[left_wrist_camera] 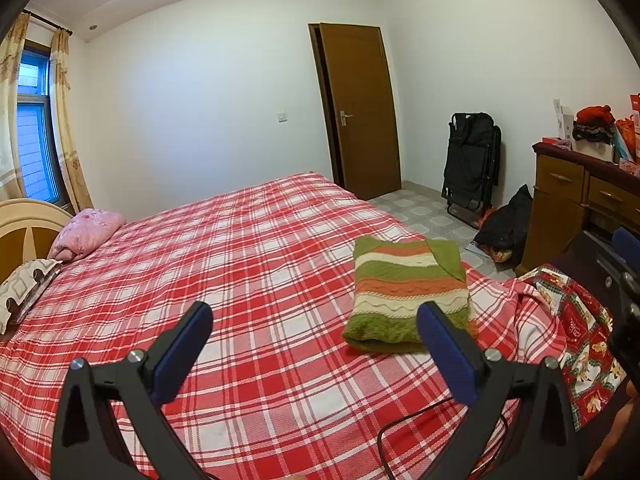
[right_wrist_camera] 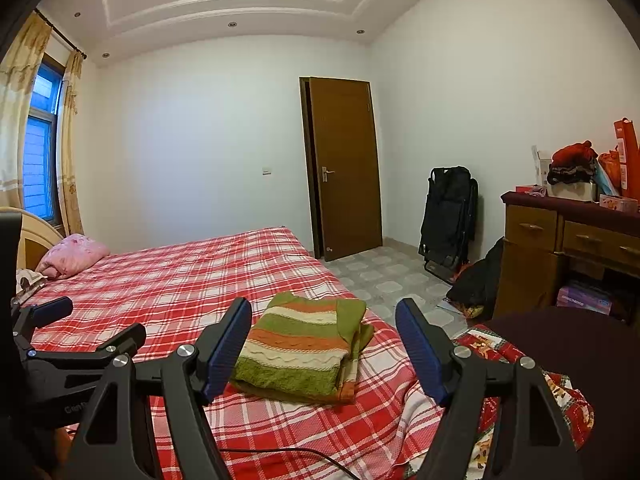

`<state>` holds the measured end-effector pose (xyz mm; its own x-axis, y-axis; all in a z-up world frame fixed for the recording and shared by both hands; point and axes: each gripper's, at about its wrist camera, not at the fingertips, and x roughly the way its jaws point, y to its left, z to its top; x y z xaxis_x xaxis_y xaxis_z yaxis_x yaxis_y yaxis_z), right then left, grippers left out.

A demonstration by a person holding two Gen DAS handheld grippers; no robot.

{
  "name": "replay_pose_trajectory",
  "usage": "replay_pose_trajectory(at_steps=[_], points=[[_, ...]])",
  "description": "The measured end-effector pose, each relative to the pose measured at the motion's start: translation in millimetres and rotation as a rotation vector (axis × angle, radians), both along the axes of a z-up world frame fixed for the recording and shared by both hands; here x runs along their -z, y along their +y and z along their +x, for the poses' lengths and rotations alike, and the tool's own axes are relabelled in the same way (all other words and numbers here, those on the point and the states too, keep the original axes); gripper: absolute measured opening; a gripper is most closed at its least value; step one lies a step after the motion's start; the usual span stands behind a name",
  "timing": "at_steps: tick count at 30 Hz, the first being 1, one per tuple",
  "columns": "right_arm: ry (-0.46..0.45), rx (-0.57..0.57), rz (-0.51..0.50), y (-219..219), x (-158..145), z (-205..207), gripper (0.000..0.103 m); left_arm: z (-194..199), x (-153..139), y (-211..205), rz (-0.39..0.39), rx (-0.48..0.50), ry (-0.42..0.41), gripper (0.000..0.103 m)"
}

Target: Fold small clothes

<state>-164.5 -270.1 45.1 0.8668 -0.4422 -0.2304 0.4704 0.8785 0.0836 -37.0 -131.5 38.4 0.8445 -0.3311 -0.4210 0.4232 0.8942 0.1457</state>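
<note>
Both grippers' jaws gape wide, holding nothing.

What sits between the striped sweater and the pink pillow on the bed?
Nothing: only bare checked bedspread lies between the folded sweater and the pillow, plainest in the left wrist view.
</note>
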Motion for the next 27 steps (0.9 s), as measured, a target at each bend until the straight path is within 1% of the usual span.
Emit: replay_pose_trajectory(at_steps=[20, 27], points=[[0.01, -0.003, 0.004, 0.5, 4.6, 2.2, 0.075, 0.3, 1.4, -2.4, 0.005, -0.004, 0.001, 0.103], [0.014, 0.001, 0.005, 0.1, 4.0, 2.9, 0.075, -1.1, 1.9, 0.3, 0.011, -0.019, -0.033, 0.103]])
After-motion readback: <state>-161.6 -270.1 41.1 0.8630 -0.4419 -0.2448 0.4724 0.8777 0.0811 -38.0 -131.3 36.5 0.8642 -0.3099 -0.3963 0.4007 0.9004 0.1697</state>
